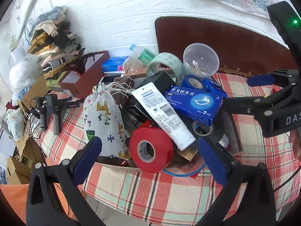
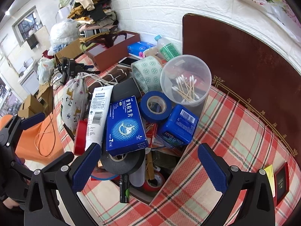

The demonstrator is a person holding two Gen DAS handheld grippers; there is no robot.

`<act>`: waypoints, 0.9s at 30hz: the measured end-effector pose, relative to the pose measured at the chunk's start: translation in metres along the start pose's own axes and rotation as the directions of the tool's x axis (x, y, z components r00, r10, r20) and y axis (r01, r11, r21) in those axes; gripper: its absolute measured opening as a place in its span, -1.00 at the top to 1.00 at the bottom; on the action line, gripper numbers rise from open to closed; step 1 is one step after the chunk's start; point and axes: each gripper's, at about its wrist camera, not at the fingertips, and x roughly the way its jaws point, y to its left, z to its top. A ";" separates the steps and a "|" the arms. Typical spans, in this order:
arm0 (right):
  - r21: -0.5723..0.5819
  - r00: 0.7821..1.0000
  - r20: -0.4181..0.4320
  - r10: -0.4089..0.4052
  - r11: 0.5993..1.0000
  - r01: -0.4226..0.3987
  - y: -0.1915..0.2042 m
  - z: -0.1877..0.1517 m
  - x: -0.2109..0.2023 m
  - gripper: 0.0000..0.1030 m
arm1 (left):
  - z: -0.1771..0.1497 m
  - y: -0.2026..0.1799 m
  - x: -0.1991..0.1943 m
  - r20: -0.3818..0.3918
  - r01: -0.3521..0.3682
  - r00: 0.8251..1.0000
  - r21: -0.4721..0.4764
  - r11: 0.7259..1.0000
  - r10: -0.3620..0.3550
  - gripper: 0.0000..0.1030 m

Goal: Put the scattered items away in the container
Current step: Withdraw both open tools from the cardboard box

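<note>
Plaid cloth (image 2: 235, 131) bare beside heaped container (image 2: 165, 184), right gripper (image 2: 148, 167) wide

container (image 2: 143, 197) heaped full, bare tablecloth (image 2: 235, 131) alongside

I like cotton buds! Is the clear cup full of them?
No, nearly empty. The clear cup holds only a small bunch of cotton buds at its bottom.

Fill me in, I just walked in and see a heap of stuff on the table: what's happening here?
A person holding a gripper in each hand is tidying small items into a box on the checked tablecloth. It is already piled high: red tape, white tube, blue medicine box, cotton swab cup. The left gripper and right gripper both hover open over the pile, holding nothing.
</note>
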 end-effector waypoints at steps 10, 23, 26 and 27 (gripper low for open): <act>-0.029 0.999 0.017 -0.041 0.999 0.041 0.010 -0.004 -0.005 -1.00 | -0.002 -0.001 -0.007 0.012 -0.014 1.000 0.008 1.000 0.014 -0.99; -0.048 0.998 0.021 -0.051 0.998 0.052 0.019 -0.006 -0.008 -1.00 | -0.004 0.003 -0.016 0.060 0.005 0.998 -0.003 1.000 -0.005 -0.99; -0.052 0.998 0.025 -0.057 0.997 0.059 0.020 -0.007 -0.008 -1.00 | -0.003 0.003 -0.020 0.087 0.010 0.996 -0.003 1.000 -0.010 -0.99; -0.056 0.998 0.025 -0.059 0.997 0.061 0.022 -0.007 -0.009 -1.00 | -0.003 0.004 -0.022 0.098 0.012 0.995 -0.003 1.000 -0.011 -0.99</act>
